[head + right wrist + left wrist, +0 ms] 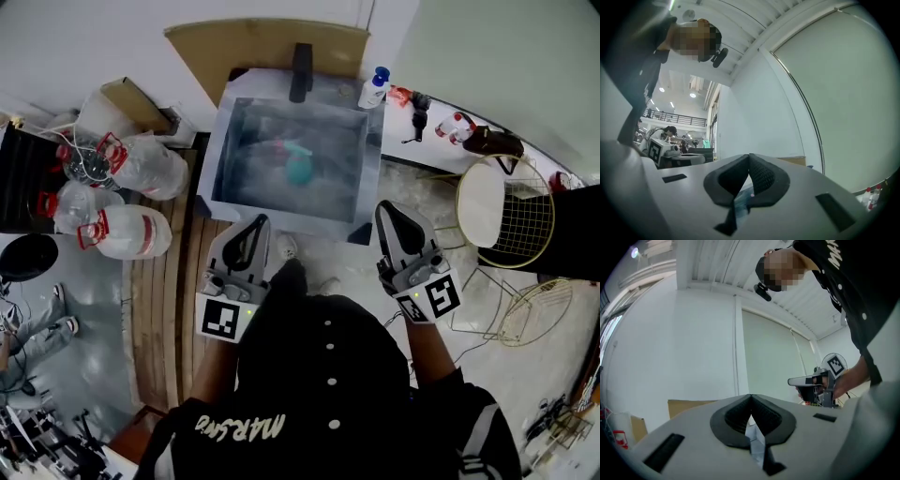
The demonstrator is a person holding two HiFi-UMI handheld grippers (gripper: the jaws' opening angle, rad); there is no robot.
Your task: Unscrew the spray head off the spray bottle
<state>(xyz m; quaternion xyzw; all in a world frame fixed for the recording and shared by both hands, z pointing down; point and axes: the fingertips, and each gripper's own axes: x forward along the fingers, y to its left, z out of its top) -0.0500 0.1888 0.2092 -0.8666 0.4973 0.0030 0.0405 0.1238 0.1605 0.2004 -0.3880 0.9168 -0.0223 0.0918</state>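
In the head view a teal spray bottle [299,170] with a pinkish head lies blurred on the glossy grey table [228,150] in front of me. My left gripper [259,223] is held just short of the table's near edge, shut and empty. My right gripper [385,210] is level with it at the table's near right corner, also shut with nothing in it. In the left gripper view the jaws [751,398] meet against a white wall, with the right gripper [816,382] off to the side. The right gripper view shows its jaws [749,158] closed too; the bottle is hidden in both gripper views.
Big clear water jugs [120,231] lie on the floor at left beside wooden planks [159,309]. A white bottle with a blue cap [374,88] and small red items stand at the back right. Wire chairs [507,212] are at right. A cardboard sheet [267,45] leans behind the table.
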